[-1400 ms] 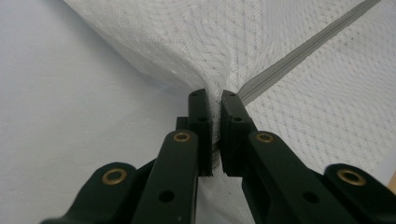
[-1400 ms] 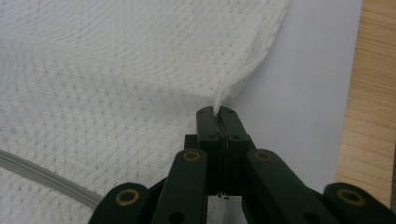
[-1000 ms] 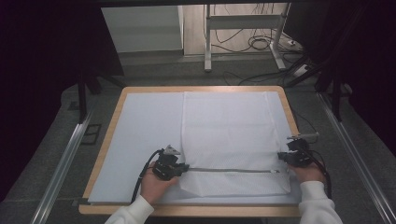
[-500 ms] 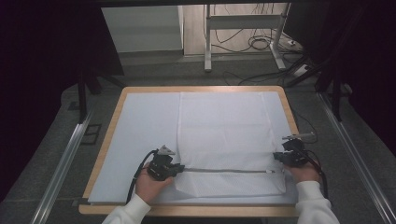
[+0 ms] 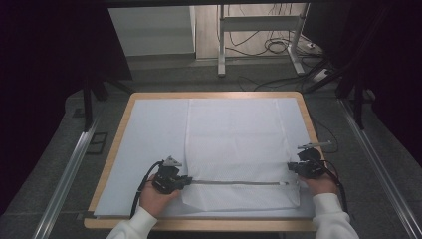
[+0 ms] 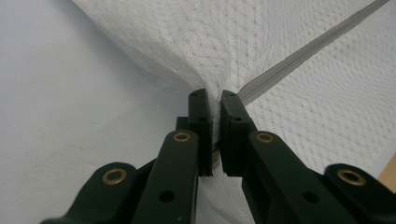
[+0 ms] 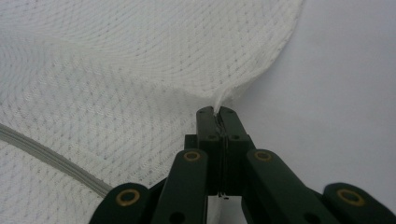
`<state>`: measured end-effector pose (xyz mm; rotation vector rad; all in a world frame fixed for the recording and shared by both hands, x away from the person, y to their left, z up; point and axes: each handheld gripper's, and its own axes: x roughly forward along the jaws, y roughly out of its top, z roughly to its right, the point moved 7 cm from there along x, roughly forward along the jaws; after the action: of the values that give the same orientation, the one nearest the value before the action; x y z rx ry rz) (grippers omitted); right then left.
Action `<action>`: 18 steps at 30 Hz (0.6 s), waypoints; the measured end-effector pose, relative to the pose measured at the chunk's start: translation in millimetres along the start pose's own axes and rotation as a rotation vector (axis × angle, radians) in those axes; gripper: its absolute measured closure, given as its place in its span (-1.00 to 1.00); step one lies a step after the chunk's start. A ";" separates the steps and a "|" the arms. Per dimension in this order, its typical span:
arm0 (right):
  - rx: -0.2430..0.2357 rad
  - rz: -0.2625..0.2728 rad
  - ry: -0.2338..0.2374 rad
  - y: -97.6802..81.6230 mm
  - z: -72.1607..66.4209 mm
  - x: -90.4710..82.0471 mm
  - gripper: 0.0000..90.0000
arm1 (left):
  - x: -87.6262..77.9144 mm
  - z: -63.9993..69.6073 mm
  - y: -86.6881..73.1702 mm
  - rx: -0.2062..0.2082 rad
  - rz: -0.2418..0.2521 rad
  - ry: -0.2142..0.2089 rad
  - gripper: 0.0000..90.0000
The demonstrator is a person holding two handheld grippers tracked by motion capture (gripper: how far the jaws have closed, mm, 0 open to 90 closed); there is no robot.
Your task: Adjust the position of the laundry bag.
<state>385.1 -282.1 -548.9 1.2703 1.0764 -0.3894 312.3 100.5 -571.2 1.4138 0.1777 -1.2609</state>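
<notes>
A white mesh bag [image 5: 234, 144] with a grey zipper [image 5: 234, 183] lies flat on the pale sheet of the table [image 5: 149, 129]. My left gripper [image 5: 186, 180] is shut on the bag's left edge at the end of the zipper. In the left gripper view my left gripper [image 6: 214, 105] pinches bunched mesh [image 6: 187, 37], with the zipper [image 6: 299, 51] running away to the upper right. My right gripper [image 5: 293, 169] is shut on the bag's right edge. In the right gripper view my right gripper [image 7: 216, 112] holds a small peak of mesh [image 7: 140, 56], the zipper [image 7: 46, 158] at lower left.
The table has a wooden rim [image 5: 199, 94]. Metal rails run along the floor at left [image 5: 69, 174] and right [image 5: 378, 174]. A white desk frame and loose cables [image 5: 268, 47] stand behind the table. Dark curtains flank both sides.
Both grippers have drifted slightly to the left, and the bag has shifted left with them. Both stay shut on the mesh.
</notes>
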 end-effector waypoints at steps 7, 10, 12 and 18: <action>-0.017 0.006 0.001 2.8 -8.7 0.6 0.95 | -5.4 -5.0 -3.5 -0.006 0.004 0.011 0.90; -0.023 0.005 0.004 3.4 -11.9 1.7 0.95 | -9.5 -8.4 -6.1 -0.019 0.008 0.017 0.90; -0.029 0.005 0.012 4.2 -15.1 2.1 0.95 | -10.9 -10.1 -7.8 -0.022 0.008 0.019 0.90; -0.040 0.008 0.027 6.4 -24.3 3.7 0.95 | -16.1 -16.8 -12.6 -0.035 0.008 0.027 0.90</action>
<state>381.3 -257.2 -546.3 1.2473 1.0962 -0.3442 306.1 126.3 -571.4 1.4007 0.2112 -1.2266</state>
